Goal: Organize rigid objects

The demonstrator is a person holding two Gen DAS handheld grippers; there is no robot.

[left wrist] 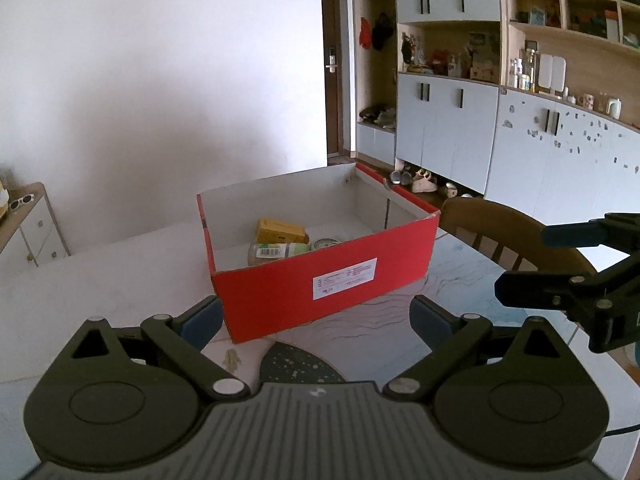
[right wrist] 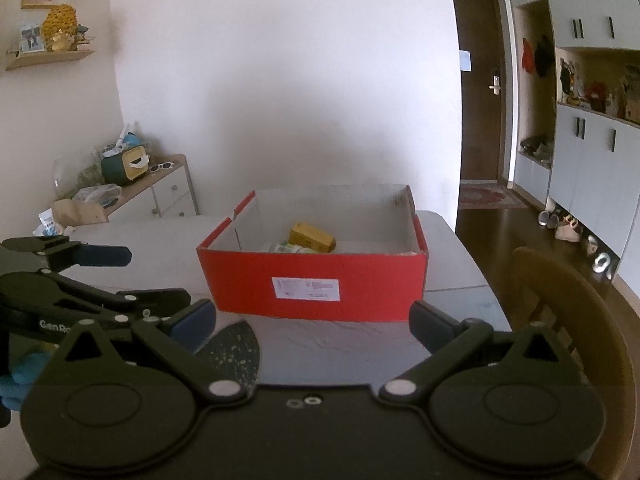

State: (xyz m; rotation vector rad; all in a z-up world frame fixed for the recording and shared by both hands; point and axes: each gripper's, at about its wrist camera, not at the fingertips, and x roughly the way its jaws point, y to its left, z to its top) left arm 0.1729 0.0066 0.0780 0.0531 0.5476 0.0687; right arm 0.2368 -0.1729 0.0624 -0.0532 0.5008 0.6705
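A red cardboard box [left wrist: 324,284] with a white inside stands on the table; it also shows in the right wrist view [right wrist: 312,280]. Inside lie a yellow packet [left wrist: 280,230], a labelled bottle [left wrist: 276,251] on its side and a round tin [left wrist: 325,243]. The right wrist view shows the yellow packet [right wrist: 313,237] and the bottle [right wrist: 289,247]. My left gripper [left wrist: 316,320] is open and empty, just short of the box's near wall. My right gripper [right wrist: 312,320] is open and empty, also in front of the box. Each gripper shows in the other's view: the right one [left wrist: 524,260], the left one [right wrist: 156,276].
A wooden chair [left wrist: 516,236] stands at the table's right side. The table [left wrist: 112,280] has a white marbled top with a dark speckled patch [left wrist: 300,364]. A low white drawer unit [right wrist: 168,196] with clutter stands at the left wall. Cabinets [left wrist: 452,128] line the right.
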